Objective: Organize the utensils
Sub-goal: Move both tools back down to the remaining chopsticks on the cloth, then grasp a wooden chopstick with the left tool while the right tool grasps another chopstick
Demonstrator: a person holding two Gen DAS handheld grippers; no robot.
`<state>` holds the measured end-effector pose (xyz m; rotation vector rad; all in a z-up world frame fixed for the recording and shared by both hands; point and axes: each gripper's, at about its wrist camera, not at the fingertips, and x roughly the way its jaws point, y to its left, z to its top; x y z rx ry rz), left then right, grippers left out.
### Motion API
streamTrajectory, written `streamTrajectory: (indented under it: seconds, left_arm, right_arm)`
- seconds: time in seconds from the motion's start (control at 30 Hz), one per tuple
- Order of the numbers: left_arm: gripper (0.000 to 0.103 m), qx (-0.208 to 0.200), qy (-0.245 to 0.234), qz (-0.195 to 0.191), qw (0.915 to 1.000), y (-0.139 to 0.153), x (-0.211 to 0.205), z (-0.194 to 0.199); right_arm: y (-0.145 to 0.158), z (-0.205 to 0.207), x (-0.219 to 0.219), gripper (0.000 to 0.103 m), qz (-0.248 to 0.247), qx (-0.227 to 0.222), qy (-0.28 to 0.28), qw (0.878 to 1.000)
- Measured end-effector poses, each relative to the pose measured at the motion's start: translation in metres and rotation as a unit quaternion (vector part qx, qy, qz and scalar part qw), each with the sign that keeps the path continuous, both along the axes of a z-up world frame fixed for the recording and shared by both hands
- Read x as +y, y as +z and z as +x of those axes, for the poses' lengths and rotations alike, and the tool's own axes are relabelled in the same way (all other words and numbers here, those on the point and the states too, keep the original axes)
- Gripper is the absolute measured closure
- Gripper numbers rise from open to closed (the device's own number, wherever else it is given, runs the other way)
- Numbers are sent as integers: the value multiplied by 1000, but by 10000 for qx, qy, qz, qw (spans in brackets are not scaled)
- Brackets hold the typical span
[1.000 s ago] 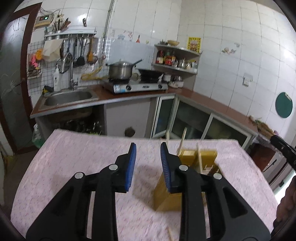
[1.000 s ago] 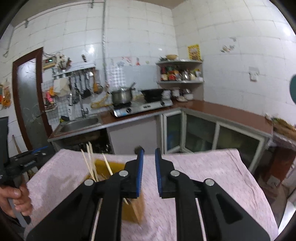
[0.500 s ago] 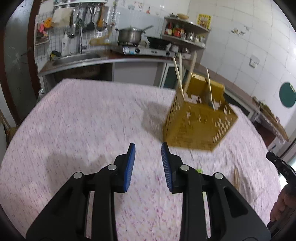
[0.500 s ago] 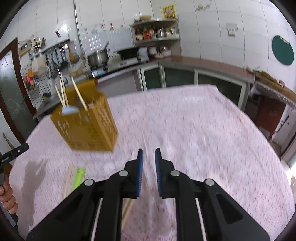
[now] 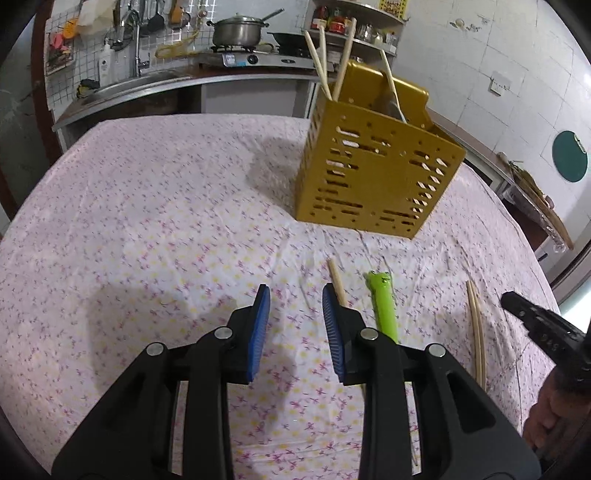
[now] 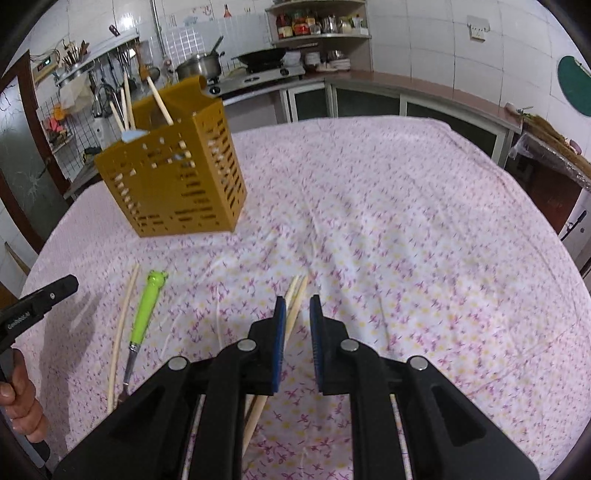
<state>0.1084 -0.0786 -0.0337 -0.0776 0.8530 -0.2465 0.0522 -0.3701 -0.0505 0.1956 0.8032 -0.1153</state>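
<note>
Left wrist view: left gripper (image 5: 295,295) released above the worktop (image 5: 147,221), beside one chopstick (image 5: 337,281) and a green-handled utensil (image 5: 384,306); yellow caddy (image 5: 373,177) beyond.

Right wrist view: right gripper (image 6: 297,306) parted, empty, over a chopstick pair (image 6: 295,299); clenching off-centre may scatter the thin sticks.

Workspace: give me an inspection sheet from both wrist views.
Surface: tablecloth, floral, wrinkled.
Job's things: yellow holder upright with chopsticks inside; green-handled utensil, single chopstick and chopstick pair lying loose.
Clutter: nothing seen.
Grippers: left gripper open, empty; right gripper narrowly open above the pair, not gripping.
Cables: nothing seen.
Surroundings: stove with pot, sink, corner shelf.
</note>
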Motion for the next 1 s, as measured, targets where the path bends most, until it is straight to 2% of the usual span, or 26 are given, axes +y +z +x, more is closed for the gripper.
streamTrajectory:
  seconds: [0.43, 0.63, 0.93, 1.0]
  left_arm:
    - [75, 365, -177, 109, 9991, -23, -28, 21]
    - [75, 615, -178, 84, 9979, -35, -36, 38]
    - [75, 817, -260, 98, 9963, -37, -59, 62]
    - [75, 802, -290, 238, 9961, -38, -65, 61]
  right_arm:
    - [-27, 22, 5, 89, 87, 449, 63, 9989]
    - [-32, 33, 1, 89, 157, 548, 40, 9984]
    - [-33, 52, -2, 90, 97, 610, 68, 9981]
    - [-32, 54, -4, 90, 100, 607, 82, 9981]
